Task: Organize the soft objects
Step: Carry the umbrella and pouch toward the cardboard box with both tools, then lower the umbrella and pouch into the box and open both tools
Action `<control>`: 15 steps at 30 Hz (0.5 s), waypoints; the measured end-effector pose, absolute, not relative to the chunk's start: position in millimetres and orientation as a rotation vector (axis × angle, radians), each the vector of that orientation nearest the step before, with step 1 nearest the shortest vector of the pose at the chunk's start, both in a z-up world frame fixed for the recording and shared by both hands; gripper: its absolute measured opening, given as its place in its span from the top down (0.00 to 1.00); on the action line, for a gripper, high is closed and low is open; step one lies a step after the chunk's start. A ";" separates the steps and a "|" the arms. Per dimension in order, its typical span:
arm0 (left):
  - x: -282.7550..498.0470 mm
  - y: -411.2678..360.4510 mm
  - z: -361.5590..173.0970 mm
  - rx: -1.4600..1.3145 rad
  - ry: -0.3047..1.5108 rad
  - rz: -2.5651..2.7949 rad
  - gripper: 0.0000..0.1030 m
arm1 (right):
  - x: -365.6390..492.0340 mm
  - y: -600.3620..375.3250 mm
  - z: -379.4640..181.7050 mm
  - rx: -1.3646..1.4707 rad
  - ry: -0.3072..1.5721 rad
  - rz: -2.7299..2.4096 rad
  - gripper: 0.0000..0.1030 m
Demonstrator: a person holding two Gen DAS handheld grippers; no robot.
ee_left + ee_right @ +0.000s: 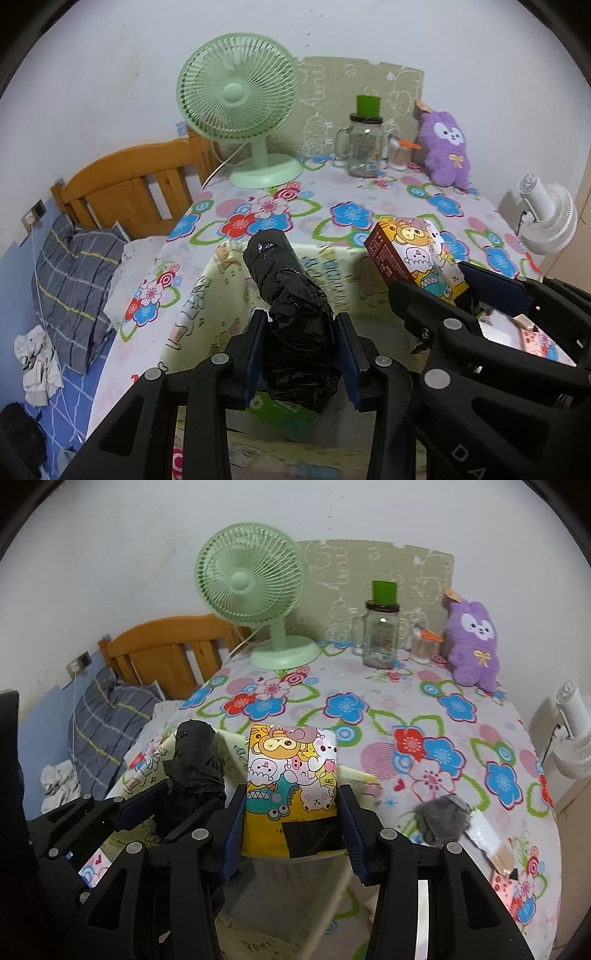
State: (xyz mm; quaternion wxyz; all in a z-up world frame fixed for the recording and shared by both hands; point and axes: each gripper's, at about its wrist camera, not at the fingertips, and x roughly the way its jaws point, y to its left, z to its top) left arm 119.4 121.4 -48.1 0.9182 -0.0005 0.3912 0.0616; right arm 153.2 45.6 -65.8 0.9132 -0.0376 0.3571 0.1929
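Over floral table (pixel 369 192): black roll (pixel 291 295) between left claw (pixel 301 354) pads.

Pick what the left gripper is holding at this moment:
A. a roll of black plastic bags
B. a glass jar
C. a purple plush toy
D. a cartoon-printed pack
A: the left gripper is shut on the roll of black plastic bags; the right gripper holds the cartoon-printed pack.

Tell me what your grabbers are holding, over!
Left gripper shut on black roll. Right gripper shut on cartoon pack. Both over the bin. Nothing in the way.
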 end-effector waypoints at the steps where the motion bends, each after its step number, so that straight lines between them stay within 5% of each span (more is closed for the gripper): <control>1: 121.1 124.7 -50.7 -0.003 0.813 0.131 0.62 | 155.4 49.3 -68.1 -0.086 0.742 0.406 0.51; 9: 127.7 144.3 -67.3 -0.024 0.861 0.168 0.60 | 168.1 72.3 -84.4 -0.126 0.783 0.436 0.51; 13: 128.7 150.7 -70.4 -0.032 0.873 0.182 0.42 | 171.5 80.6 -87.2 -0.147 0.790 0.456 0.51; 15: 129.1 153.0 -70.9 -0.045 0.877 0.170 0.41 | 171.9 83.0 -86.5 -0.155 0.787 0.462 0.50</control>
